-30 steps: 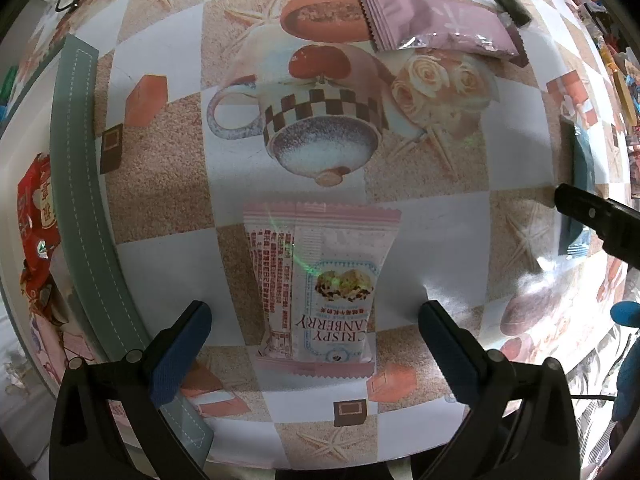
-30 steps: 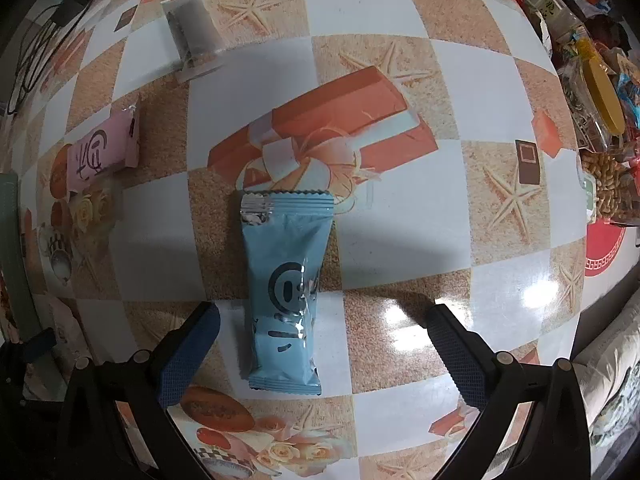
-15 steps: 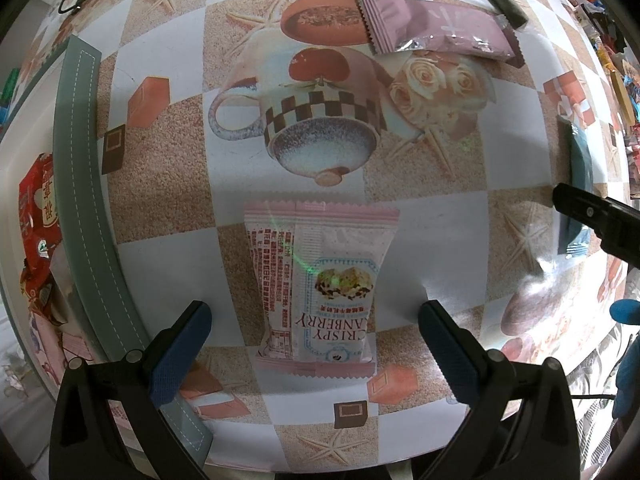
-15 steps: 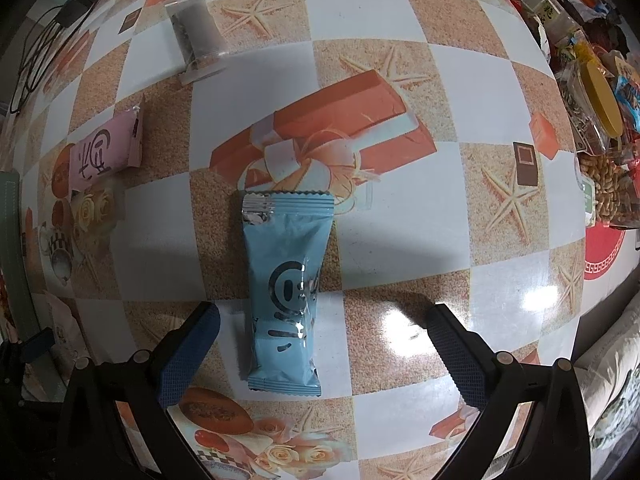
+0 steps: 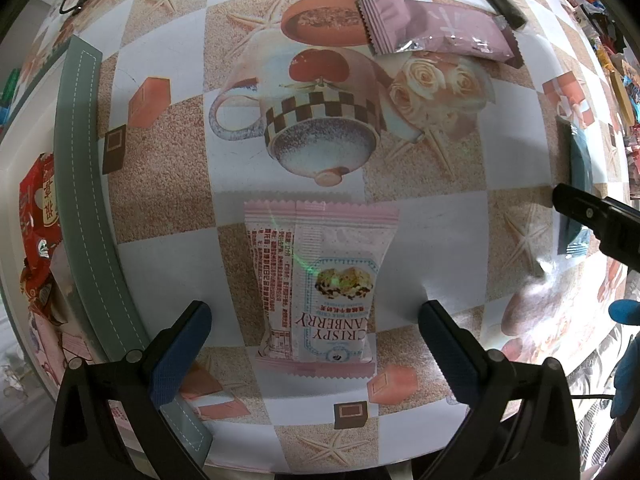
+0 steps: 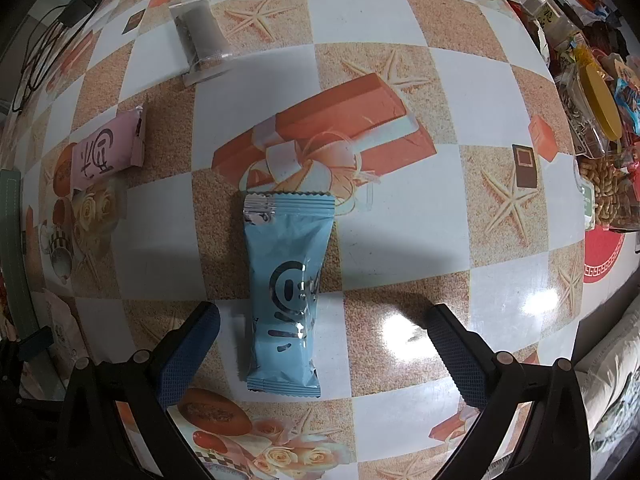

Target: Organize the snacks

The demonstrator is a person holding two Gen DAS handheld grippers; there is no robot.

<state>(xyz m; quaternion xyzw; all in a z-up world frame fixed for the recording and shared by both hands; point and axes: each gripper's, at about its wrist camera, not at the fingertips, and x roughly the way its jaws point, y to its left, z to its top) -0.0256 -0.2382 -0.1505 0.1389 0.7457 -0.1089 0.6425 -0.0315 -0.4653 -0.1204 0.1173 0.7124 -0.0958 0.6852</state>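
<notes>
My left gripper is open, its jaws either side of a pink-and-white cranberry snack packet lying flat on the tablecloth. My right gripper is open, straddling the near end of a light blue snack packet. A pink bar packet lies farther off in the left wrist view and shows at the left in the right wrist view. A dark packet in clear wrap lies at the far left. The blue packet and part of the right gripper show at the right edge of the left view.
A grey-green strip runs along the table's left edge, with red snack packets beyond it. Jars and bags of snacks crowd the right side. Black cables lie at the far left corner.
Both views have shifted only slightly; the packets lie where they were and both grippers stay open.
</notes>
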